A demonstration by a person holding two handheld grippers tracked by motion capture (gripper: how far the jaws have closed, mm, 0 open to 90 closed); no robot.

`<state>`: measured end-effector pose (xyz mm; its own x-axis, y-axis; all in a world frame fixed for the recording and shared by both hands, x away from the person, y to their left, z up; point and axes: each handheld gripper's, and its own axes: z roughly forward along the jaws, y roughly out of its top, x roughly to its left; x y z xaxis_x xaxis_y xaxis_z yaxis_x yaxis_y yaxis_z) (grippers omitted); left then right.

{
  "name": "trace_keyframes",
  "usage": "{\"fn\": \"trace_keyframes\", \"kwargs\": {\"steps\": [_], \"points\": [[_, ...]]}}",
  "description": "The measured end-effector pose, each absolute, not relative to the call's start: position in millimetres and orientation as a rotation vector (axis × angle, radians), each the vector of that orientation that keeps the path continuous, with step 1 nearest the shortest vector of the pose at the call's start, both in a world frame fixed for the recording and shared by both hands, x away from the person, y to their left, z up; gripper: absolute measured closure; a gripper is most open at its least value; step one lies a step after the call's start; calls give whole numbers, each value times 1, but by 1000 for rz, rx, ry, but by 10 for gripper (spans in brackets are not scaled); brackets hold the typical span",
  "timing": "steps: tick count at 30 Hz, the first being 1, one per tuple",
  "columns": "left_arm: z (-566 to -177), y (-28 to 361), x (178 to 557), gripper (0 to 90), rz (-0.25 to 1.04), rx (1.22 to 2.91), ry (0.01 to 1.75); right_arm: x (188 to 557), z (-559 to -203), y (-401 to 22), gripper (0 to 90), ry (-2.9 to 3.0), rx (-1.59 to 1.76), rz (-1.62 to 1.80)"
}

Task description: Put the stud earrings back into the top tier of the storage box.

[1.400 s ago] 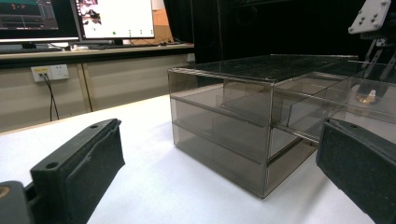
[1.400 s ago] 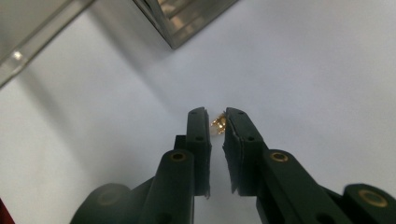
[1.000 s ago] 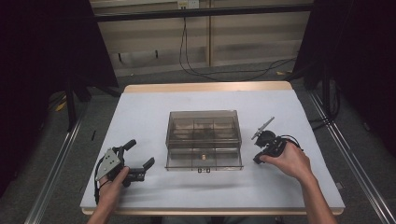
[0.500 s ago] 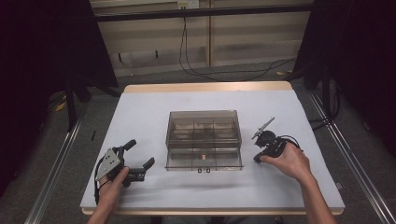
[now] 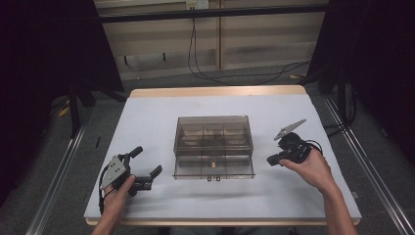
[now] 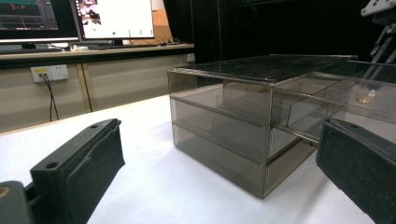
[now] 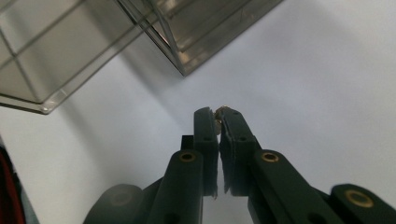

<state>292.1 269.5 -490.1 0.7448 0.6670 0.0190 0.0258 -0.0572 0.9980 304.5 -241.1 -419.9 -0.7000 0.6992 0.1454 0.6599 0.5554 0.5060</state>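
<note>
A smoky transparent drawer box (image 5: 213,128) stands mid-table, and its bottom drawer (image 5: 230,169) is pulled out toward me. A small brass piece (image 5: 213,162) lies in that drawer, also seen through the wall as the brass piece (image 6: 364,97). My left gripper (image 5: 148,159) rests on the table left of the box, jaws wide open with nothing between them; in its own view the left gripper (image 6: 217,135) faces the box (image 6: 243,121). My right gripper (image 5: 270,159) hovers right of the drawer. In its own view the right gripper (image 7: 218,113) is shut on a tiny brass piece (image 7: 219,110) at its tips, below the box corner (image 7: 184,70).
The white table (image 5: 147,117) has bare room on both sides of the box and behind it. A wooden strip edges its far side. Monitors (image 6: 112,18) and a shelf stand beyond the table in the left gripper view. Cables lie on the floor behind.
My right gripper has lifted slightly off the table beside the drawer. The left gripper and the box have not moved.
</note>
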Motion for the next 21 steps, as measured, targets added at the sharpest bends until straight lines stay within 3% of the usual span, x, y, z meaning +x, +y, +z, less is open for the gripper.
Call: {"fn": "trace_keyframes", "kwargs": {"steps": [21], "points": [[-490,269,292,7,574,1555,582,288,-373,-229,857,2620,979,1100]]}}
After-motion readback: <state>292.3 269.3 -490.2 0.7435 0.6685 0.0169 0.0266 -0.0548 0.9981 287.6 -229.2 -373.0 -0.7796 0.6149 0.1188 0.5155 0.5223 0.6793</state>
